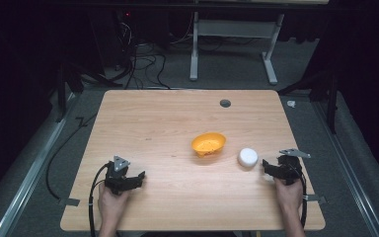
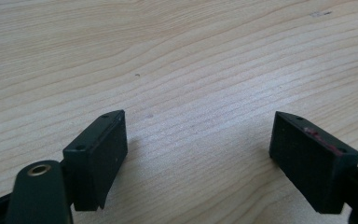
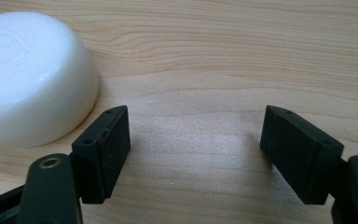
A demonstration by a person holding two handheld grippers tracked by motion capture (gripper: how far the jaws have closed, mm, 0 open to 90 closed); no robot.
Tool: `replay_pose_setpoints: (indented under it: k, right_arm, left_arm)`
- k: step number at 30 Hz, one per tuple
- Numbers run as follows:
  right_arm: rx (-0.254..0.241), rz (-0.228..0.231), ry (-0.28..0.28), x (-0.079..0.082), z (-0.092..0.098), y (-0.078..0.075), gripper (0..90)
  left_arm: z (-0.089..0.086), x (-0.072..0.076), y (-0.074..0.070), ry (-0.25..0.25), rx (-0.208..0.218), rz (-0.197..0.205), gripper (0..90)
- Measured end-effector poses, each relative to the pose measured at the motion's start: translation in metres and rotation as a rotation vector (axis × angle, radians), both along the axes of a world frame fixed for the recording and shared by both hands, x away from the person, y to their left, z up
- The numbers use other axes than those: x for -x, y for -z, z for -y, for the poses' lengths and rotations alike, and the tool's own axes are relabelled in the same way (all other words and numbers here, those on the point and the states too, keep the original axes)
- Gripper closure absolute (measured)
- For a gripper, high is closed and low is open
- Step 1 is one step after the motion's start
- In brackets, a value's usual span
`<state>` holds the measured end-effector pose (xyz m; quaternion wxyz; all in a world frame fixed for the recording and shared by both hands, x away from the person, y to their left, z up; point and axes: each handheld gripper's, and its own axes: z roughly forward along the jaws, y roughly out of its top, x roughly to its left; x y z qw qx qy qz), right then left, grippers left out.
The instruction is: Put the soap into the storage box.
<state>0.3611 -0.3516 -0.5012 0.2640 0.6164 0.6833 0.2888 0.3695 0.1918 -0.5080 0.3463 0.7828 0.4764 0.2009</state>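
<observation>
We hold our right gripper [image 3: 196, 154] low over the wooden table [image 1: 158, 123], its jaws spread wide with nothing but bare wood between them. The white round lid [image 3: 30, 74] lies upside-down-bowl fashion just outside our left-hand finger [image 3: 103, 154] in the right gripper view, near it but not touching as far as we can tell. In the high view that lid [image 1: 247, 157] sits just ahead of the right gripper [image 1: 272, 169], with the orange bowl [image 1: 208, 144] beyond it, further from the fingers. Our left gripper [image 2: 205, 163] rests well apart from both, jaws equally wide and empty over plain wood; in the high view it [image 1: 137, 178] is near the table's front edge.
</observation>
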Motion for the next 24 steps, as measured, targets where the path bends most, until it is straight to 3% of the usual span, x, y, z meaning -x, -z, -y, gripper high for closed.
replay_pose_setpoints:
  k: [5, 24]
  right_arm:
    - [-0.038, 0.005, -0.005, 0.001, 0.004, -0.002, 24.5]
    - [-0.084, 0.067, -0.083, 0.017, -0.009, -0.018, 23.7]
  left_arm:
    - [0.0, 0.0, 0.0, 0.0, -0.001, 0.0, 19.7]
    - [0.0, 0.0, 0.0, 0.0, 0.0, 0.0, 19.7]
